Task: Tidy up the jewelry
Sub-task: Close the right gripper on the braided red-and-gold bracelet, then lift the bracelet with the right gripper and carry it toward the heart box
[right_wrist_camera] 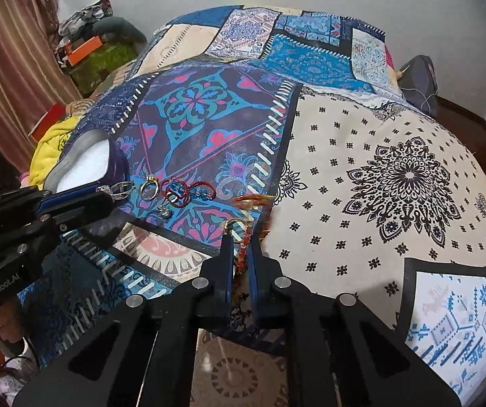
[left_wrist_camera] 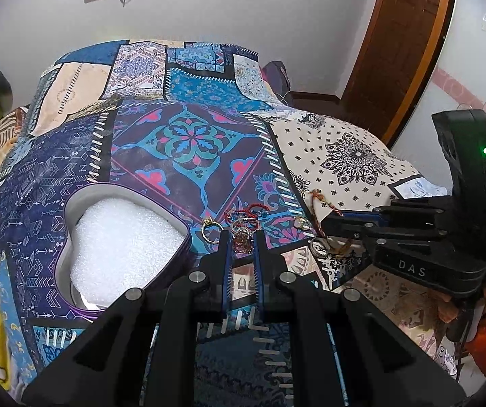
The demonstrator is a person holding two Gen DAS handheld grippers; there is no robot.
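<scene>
A heart-shaped box (left_wrist_camera: 120,240) with white foam inside lies on the patterned bedspread; it also shows in the right wrist view (right_wrist_camera: 83,162). My left gripper (left_wrist_camera: 243,237) is shut on a silver ring with stones (left_wrist_camera: 241,237), seen from the side in the right wrist view (right_wrist_camera: 115,191). My right gripper (right_wrist_camera: 241,240) is shut on an orange braided cord bracelet (right_wrist_camera: 243,254), which trails out in the left wrist view (left_wrist_camera: 317,203). Loose on the cloth lie a gold ring (left_wrist_camera: 210,229), a red string bracelet (right_wrist_camera: 178,191), and another gold ring (right_wrist_camera: 234,225).
The patchwork bedspread (right_wrist_camera: 378,169) covers the bed. Clutter and an orange box (right_wrist_camera: 83,47) sit at the far left by a curtain. A wooden door (left_wrist_camera: 405,34) stands at the right.
</scene>
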